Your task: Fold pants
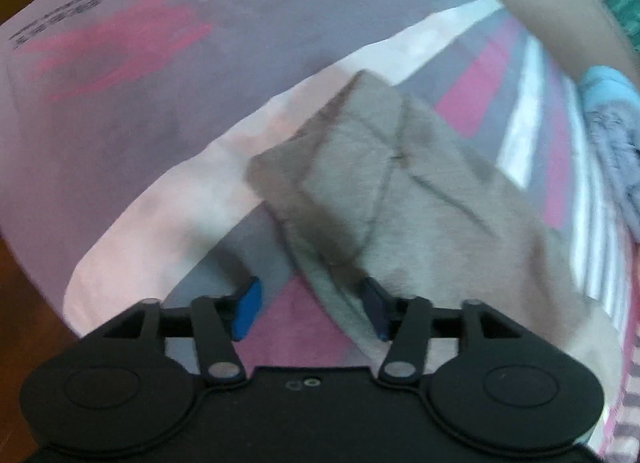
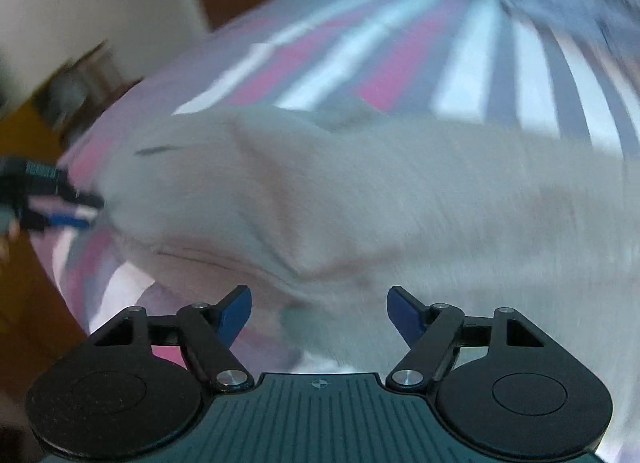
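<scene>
1. Left tool (image 1: 312,309) is seen at the bottom centre of the left wrist view, its blue pads (image 1: 248,309) spread apart with nothing pinched between them.
2. The grey pants (image 1: 400,191) are spread from the centre to the lower right of that view, on a striped bedsheet (image 1: 476,75); a folded corner is raised toward the upper centre.
3. The right-hand pad of the left tool is seen against the pants' edge; contact cannot be told through the blur.
4. Right tool (image 2: 319,313) is shown at the bottom centre of the right wrist view, fingers spread and empty, with the pants (image 2: 400,191) filling the middle of the frame.
5. The left tool (image 2: 60,209) is glimpsed at the left edge there, beside the pants' end.
6. A blue-grey garment (image 1: 616,143) is seen at the right edge of the left wrist view.
</scene>
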`<state>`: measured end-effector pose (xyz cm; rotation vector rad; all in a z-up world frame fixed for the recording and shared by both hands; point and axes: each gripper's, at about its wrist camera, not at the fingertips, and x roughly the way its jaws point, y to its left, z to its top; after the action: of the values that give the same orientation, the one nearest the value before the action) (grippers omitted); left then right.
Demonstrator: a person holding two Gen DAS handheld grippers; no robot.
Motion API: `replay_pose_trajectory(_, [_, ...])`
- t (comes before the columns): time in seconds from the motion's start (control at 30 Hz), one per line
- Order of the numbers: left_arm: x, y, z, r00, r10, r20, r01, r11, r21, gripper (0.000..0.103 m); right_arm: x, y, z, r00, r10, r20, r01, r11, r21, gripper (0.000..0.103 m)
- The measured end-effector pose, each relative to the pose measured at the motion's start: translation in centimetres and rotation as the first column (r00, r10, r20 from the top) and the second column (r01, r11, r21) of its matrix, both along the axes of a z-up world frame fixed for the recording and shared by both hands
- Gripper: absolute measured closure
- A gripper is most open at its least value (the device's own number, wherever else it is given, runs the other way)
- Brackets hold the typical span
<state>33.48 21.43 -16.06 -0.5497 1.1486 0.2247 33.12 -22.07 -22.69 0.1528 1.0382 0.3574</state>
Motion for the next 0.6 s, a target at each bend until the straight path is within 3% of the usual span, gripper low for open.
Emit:
replay_pose_trajectory(0.1, [-0.5, 0.0, -0.2, 1.0, 0.014, 0.018, -0.014, 1.0, 0.008, 0.044, -0.1, -2.4, -0.7, 0.992, -0.105, -0.069, 0.109, 0.993, 0.046, 0.028])
replay_pose_trajectory(0.2, [0.1, -0.6, 0.1, 0.998, 0.003, 0.059, -0.003, 1.0, -0.002, 0.066, 0.8, -3.5, -1.3, 0.978, -0.18, -0.109, 0.19, 0.978, 0.087, 0.029])
replay_pose_trajectory(0.23, [0.5, -1.0, 0.1, 0.998, -0.007, 0.066, 0.007, 1.0, -0.001, 0.073, 1.0, -3.4, -1.4, 0.973, -0.2, -0.118, 0.212, 0.972, 0.102, 0.034])
replay_pose_trajectory(0.27, [0.9, -1.3, 0.1, 0.997, -0.016, 0.071, 0.016, 1.0, 0.004, 0.075, 1.5, -3.3, -1.7, 0.967, -0.22, -0.13, 0.235, 0.965, 0.115, 0.052])
replay_pose_trajectory(0.33, [1.4, -1.7, 0.0, 0.997, -0.018, 0.07, 0.017, 1.0, 0.015, 0.078, 2.4, -3.2, -2.4, 0.953, -0.257, -0.16, 0.28, 0.949, 0.144, 0.074])
replay_pose_trajectory(0.37, [1.5, -1.8, -0.1, 0.997, -0.013, 0.071, 0.012, 1.0, 0.012, 0.079, 2.7, -3.3, -2.7, 0.945, -0.277, -0.175, 0.305, 0.938, 0.163, 0.076])
replay_pose_trajectory(0.47, [1.1, -1.8, -0.2, 0.996, -0.01, 0.093, 0.009, 1.0, 0.011, 0.084, 3.5, -4.1, -3.2, 0.907, -0.352, -0.232, 0.407, 0.876, 0.258, 0.076])
replay_pose_trajectory(0.6, [0.7, -1.5, -0.2, 0.995, -0.013, 0.099, 0.013, 1.0, -0.004, 0.084, 3.3, -5.3, -4.3, 0.816, -0.493, -0.301, 0.575, 0.744, 0.34, 0.076])
